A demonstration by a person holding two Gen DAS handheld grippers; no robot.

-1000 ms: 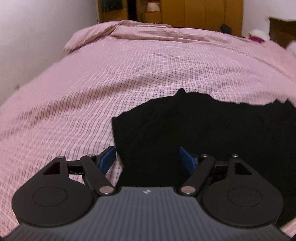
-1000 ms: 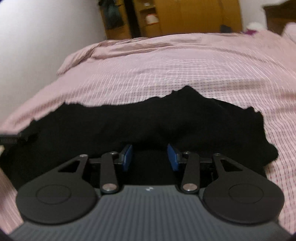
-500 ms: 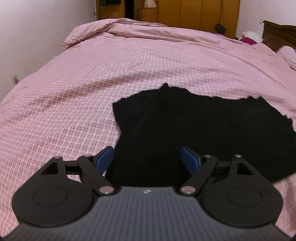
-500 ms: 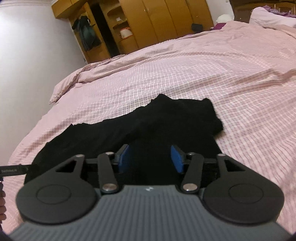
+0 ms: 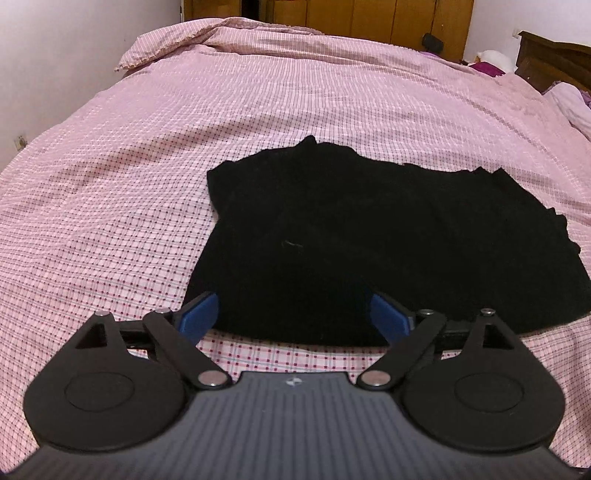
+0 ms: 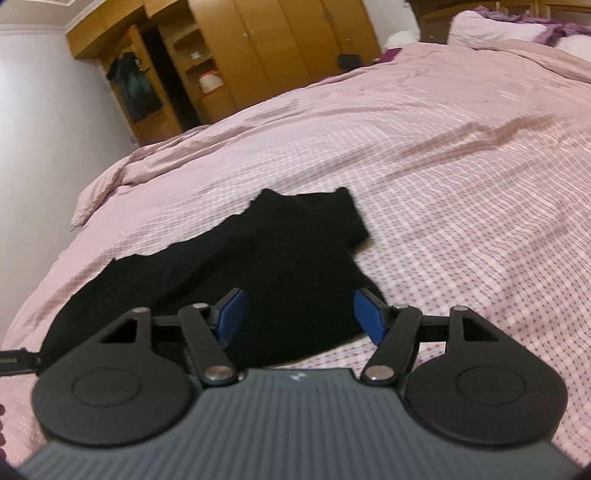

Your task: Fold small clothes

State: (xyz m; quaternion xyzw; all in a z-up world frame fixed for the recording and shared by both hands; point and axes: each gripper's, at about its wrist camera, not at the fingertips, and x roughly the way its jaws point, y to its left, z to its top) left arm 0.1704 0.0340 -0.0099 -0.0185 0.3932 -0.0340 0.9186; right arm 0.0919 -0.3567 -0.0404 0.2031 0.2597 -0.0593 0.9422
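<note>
Here, in the left wrist view, the left gripper [image 5: 291,315] fills the lower part of the frame, its blue-padded fingers [image 5: 197,312] spread wide and still opening, with nothing pressed between them. The black fabric garment [image 5: 369,243] lies flat in the middle of the frame and runs off toward the right. Its near hem sits just above and between the finger pads, seemingly apart from them. It rests on the pink checked bedspread [image 5: 129,184], which covers nearly the whole picture. A bunched fold of the spread lies at the upper left, wooden wardrobe doors [image 5: 369,18] stand along the top edge, and a dark wooden headboard [image 5: 554,59] shows at the upper right.

In the right wrist view, tilted and somewhat blurred, the right gripper [image 6: 299,317] occupies the lower half, its blue pads moderately apart and opening, closed on nothing. The same black garment stretches from the centre of the frame down to the lower left, its near edge lying between the fingers. A black strap-like piece shows at the left edge; what it is cannot be told. The wardrobe stands at the upper left.
</note>
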